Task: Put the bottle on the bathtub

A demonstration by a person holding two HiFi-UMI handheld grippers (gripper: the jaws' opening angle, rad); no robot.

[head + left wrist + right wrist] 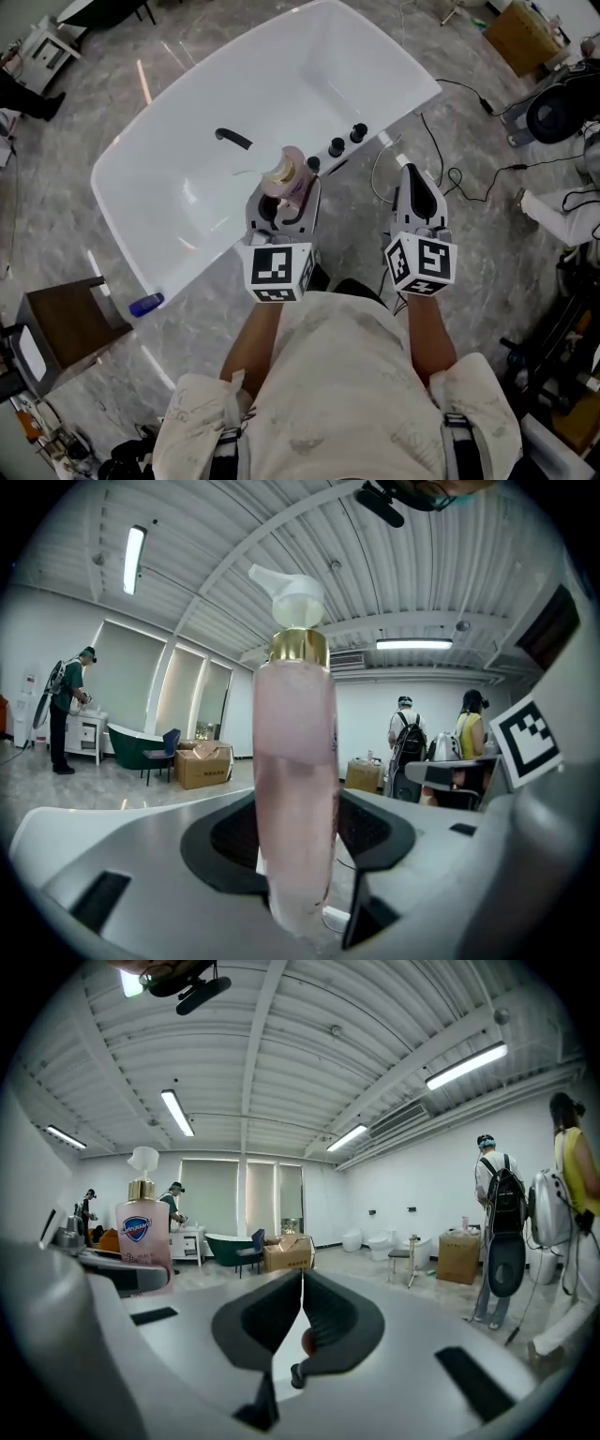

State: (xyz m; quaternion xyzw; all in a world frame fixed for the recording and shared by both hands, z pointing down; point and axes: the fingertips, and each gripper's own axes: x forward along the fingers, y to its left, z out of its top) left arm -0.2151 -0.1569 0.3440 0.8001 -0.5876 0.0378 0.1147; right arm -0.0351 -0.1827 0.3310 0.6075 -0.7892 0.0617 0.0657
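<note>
A pink translucent bottle (284, 174) with a gold collar and white pump stands upright between the jaws of my left gripper (281, 199), which is shut on it. In the head view it hangs over the near rim of the white bathtub (309, 66), close to the black tap knobs (346, 141). In the left gripper view the bottle (295, 780) fills the middle, clamped low on its body. My right gripper (413, 176) is over the floor just right of the tub, shut and empty; its jaws meet (300, 1283). The bottle (142, 1222) shows at the left of its view.
A black spout (232, 139) sits inside the tub. A blue object (145, 305) lies by the tub's near-left rim, and a dark wooden stool (70, 323) stands beside it. Cables (469, 178) trail over the marble floor at right. A cardboard box (525, 33) is far right.
</note>
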